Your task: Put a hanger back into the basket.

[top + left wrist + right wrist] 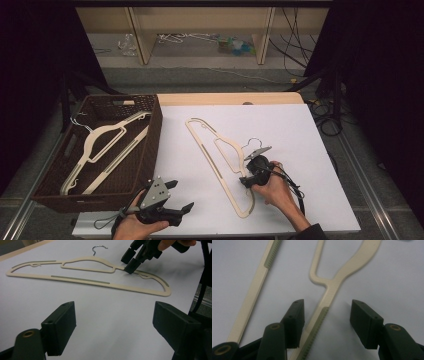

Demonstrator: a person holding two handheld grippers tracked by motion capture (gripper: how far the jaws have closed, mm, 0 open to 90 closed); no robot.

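On the white surface [200, 200], the right hand-held gripper [325, 322] straddles the cream hanger [220, 155] with jaws apart, presumably to grip its shoulder, while the left hand-held gripper [177, 197] waits open.

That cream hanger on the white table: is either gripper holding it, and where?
Not yet. The right gripper straddles the hanger's shoulder arm with its pads apart from it; the left gripper is open over bare table.

1. I work in a lab-style recording bay: dark curtains [30, 75] hang either side of my tools.
2. Loose cables [295, 35] trail over the floor beyond my white worktop [300, 130].
3. Bare plywood shelving [200, 25] stands farther off.
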